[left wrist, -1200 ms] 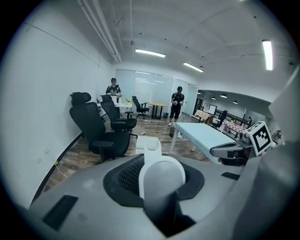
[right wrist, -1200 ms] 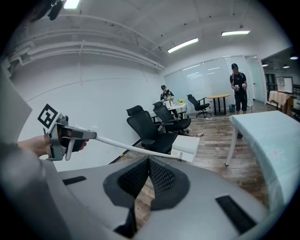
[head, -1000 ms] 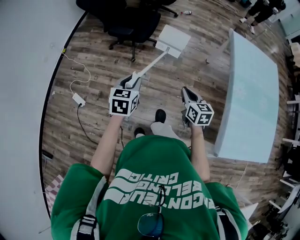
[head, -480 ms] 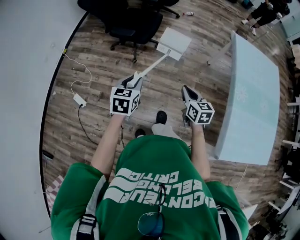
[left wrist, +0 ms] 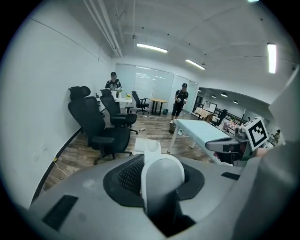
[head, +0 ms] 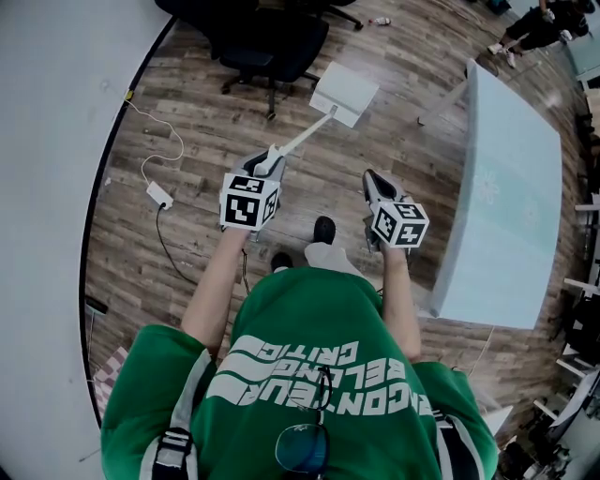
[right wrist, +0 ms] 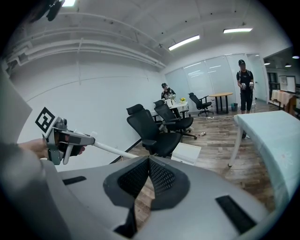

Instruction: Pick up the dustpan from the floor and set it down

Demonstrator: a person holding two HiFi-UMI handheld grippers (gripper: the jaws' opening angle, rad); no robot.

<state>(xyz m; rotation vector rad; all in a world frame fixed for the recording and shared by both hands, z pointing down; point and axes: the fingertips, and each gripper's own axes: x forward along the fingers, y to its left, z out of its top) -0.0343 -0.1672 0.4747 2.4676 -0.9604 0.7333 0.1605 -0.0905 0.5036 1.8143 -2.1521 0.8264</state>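
The white dustpan (head: 345,92) has a long white handle (head: 305,136) that slants up to my left gripper (head: 265,165), which is shut on the handle's end. In the left gripper view the rounded handle end (left wrist: 162,176) fills the gap between the jaws, and the pan (left wrist: 146,146) shows beyond it. The pan seems to hang just above the wood floor, near a black chair. My right gripper (head: 374,187) hovers to the right, shut and holding nothing, its pads (right wrist: 159,176) meeting at the tips. It sees the left gripper (right wrist: 65,138) and the pan (right wrist: 186,153).
Black office chairs (head: 267,47) stand just behind the pan. A long pale table (head: 502,187) runs along the right. A white wall (head: 47,187) curves on the left, with a cable and adapter (head: 157,195) on the floor. People (head: 525,23) stand far off. My shoe (head: 322,230) is below.
The pan end has drifted a little nearer in the head view. Both grippers keep almost the same places and the same jaw state.
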